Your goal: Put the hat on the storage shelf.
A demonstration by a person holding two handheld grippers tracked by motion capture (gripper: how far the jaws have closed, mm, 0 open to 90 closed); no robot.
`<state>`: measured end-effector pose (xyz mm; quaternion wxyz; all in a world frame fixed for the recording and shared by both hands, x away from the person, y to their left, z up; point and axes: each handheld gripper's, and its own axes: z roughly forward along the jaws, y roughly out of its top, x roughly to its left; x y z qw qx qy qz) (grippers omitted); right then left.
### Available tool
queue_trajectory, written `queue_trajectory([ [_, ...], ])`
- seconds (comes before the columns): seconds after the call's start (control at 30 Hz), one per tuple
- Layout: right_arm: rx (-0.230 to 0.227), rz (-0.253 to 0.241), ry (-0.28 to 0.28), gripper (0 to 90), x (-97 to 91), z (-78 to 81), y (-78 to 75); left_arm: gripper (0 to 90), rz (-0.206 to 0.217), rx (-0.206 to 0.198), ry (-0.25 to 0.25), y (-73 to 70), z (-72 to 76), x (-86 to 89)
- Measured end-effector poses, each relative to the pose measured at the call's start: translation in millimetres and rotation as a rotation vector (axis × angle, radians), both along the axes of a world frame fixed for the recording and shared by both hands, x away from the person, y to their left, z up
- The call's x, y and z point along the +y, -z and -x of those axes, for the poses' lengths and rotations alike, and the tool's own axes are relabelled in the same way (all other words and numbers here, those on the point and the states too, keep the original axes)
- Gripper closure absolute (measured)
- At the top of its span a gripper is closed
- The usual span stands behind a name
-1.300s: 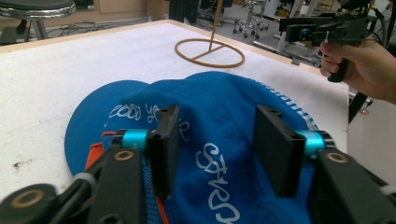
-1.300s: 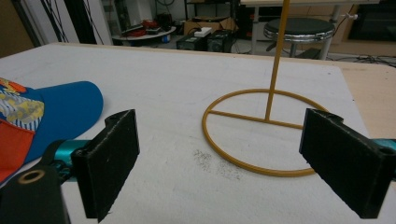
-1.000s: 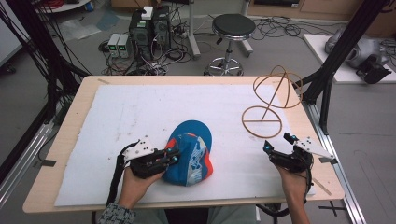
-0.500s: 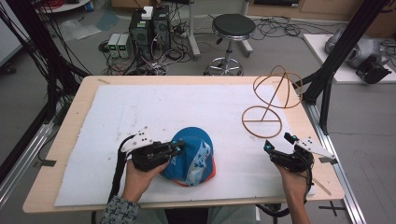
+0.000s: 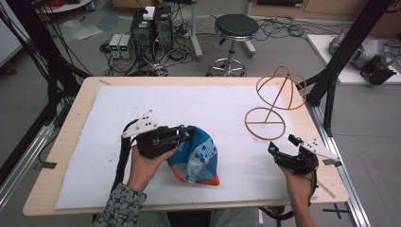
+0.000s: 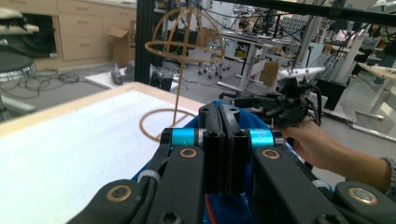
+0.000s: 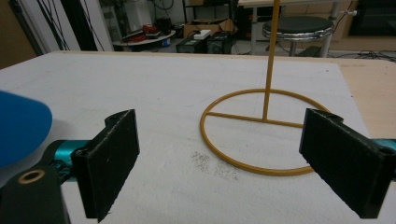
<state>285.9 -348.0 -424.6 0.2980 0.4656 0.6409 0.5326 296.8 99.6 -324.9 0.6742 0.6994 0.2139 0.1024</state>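
Observation:
A blue cap (image 5: 198, 158) with white print and an orange brim sits at the front middle of the white mat (image 5: 213, 109). My left gripper (image 5: 182, 134) is shut on its upper left edge, and the cap hangs tilted from the jaws. In the left gripper view the shut left gripper (image 6: 224, 116) has blue cap cloth (image 6: 229, 207) around and below it. A wire hat stand (image 5: 274, 101) stands at the back right. My right gripper (image 5: 282, 144) stands open just in front of the stand's base ring (image 7: 261, 130), holding nothing. The cap's blue edge (image 7: 21, 126) shows at the left.
The mat covers most of the wooden table (image 5: 80, 109). A stool (image 5: 236, 28) and computer boxes (image 5: 151, 23) stand on the floor beyond the far edge. A black frame post (image 5: 331, 71) rises by the table's right back corner.
My left gripper has risen and turned with the cap's edge in it, tipping the cap up onto its side. The right gripper has stayed put.

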Motion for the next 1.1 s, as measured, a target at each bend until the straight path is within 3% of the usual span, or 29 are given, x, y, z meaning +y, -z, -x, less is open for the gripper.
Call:
queue_trajectory([
  [0.57, -0.002, -0.038, 0.003, 11.2, -7.0, 0.8, 0.8, 88.0, 0.034, -0.135, 0.031, -69.7, -33.6, -15.5],
  [1.1, -0.003, -0.043, -0.001, 11.2, -7.2, -0.4, 1.2, 88.0, 0.07, -0.214, 0.086, -123.7, -63.6, -41.2],
])
